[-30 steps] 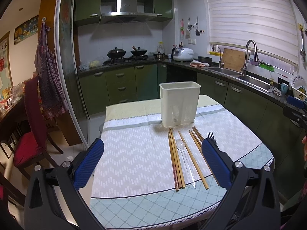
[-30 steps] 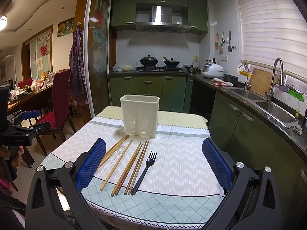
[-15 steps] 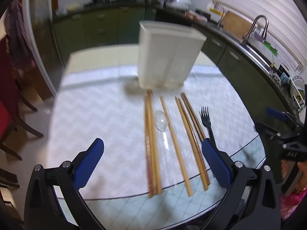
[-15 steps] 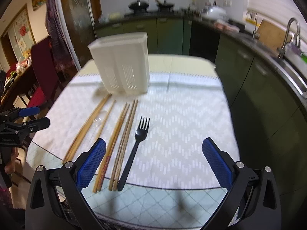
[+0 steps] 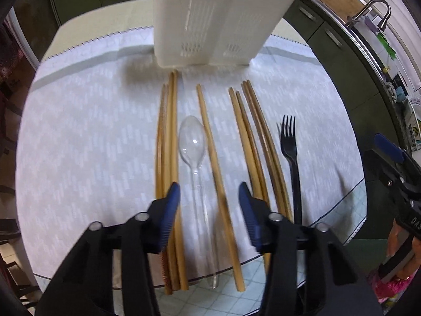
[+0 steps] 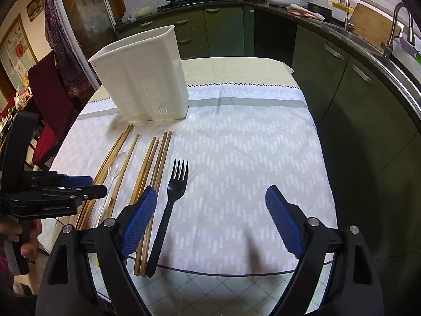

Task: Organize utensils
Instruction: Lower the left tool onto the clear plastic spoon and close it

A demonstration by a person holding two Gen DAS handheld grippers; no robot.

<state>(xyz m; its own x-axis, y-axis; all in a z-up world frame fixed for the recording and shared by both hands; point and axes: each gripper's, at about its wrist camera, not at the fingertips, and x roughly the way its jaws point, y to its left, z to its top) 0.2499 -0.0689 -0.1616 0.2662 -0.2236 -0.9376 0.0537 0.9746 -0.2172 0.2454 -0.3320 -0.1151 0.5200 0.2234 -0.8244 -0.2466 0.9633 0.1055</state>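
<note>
Left gripper (image 5: 209, 193) parted to a middling gap, empty, poised low over the clear plastic spoon (image 5: 193, 147) and the single chopstick (image 5: 214, 158) just right of it, near the handle ends. Right gripper (image 6: 210, 200) spread wide, empty, hovering above bare tablecloth (image 6: 250, 158) right of the black fork (image 6: 171, 197).

Landmark: white utensil holder (image 5: 210, 18), upright at the far side of the cloth. All utensils flat in front of it, tips pointing toward it: chopstick bundle (image 5: 167, 144) leftmost, then spoon, single chopstick, four more chopsticks (image 5: 254, 142), fork farthest right.

To do well: choose one target, probably the spoon, though motion blur leaves this unsure. Centre over its thin handle so the neighbouring chopstick stays outside the pads, press down to the cloth, close firmly, lift, tip upright, drop into a holder compartment.
</note>
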